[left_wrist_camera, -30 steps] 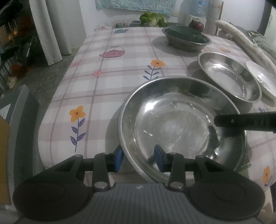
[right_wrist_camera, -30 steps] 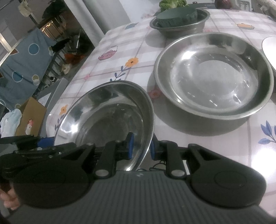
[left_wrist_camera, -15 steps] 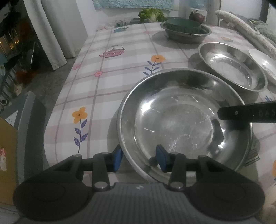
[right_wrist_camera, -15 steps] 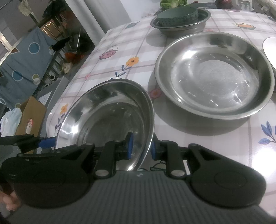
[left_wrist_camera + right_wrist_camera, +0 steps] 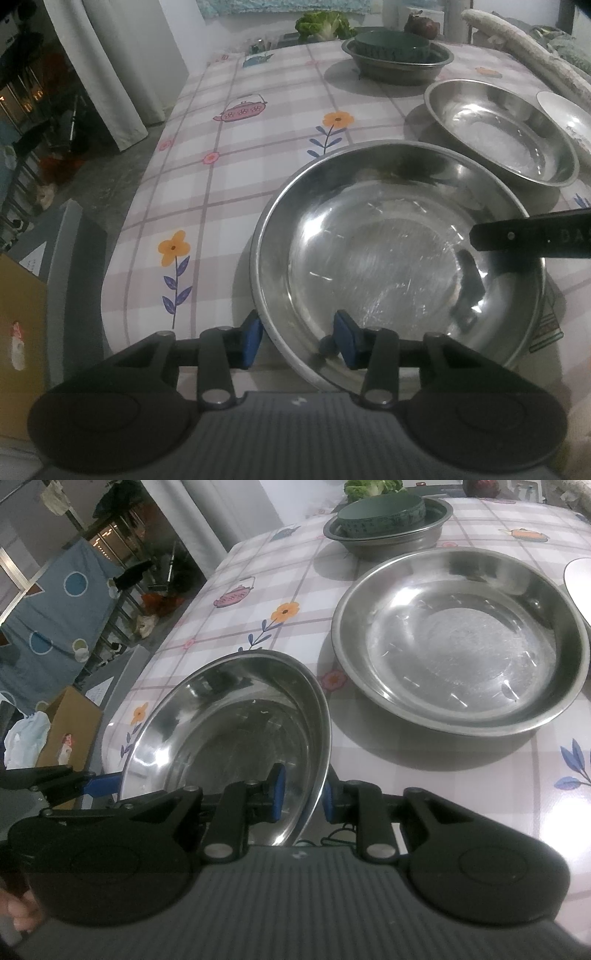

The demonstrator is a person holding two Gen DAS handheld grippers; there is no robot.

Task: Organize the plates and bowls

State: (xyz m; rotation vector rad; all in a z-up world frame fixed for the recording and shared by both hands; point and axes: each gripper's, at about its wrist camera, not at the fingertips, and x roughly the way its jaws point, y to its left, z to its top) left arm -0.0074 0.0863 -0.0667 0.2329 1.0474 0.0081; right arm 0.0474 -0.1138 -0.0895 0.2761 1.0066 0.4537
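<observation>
A large steel plate (image 5: pixel 388 258) lies near the table's front edge, and in the right wrist view the same plate (image 5: pixel 229 731) looks tilted. My right gripper (image 5: pixel 303 797) is shut on its near rim, one blue pad inside and one outside. In the left wrist view the right gripper's finger (image 5: pixel 532 236) reaches over the plate's right rim. My left gripper (image 5: pixel 298 341) straddles the opposite rim, open, with a gap at each pad. A second steel plate (image 5: pixel 458 638) rests on the cloth just beyond.
A white plate (image 5: pixel 569 118) sits at the right edge. Farther back a green bowl (image 5: pixel 391 46) rests inside a steel bowl (image 5: pixel 399 68), with lettuce (image 5: pixel 325 24) behind. The table's left edge drops to the floor, where a cardboard box (image 5: pixel 70 723) stands.
The left gripper's jaws have parted a little around the plate's rim, and its view has tipped slightly. The right gripper and the plate have stayed where they were.
</observation>
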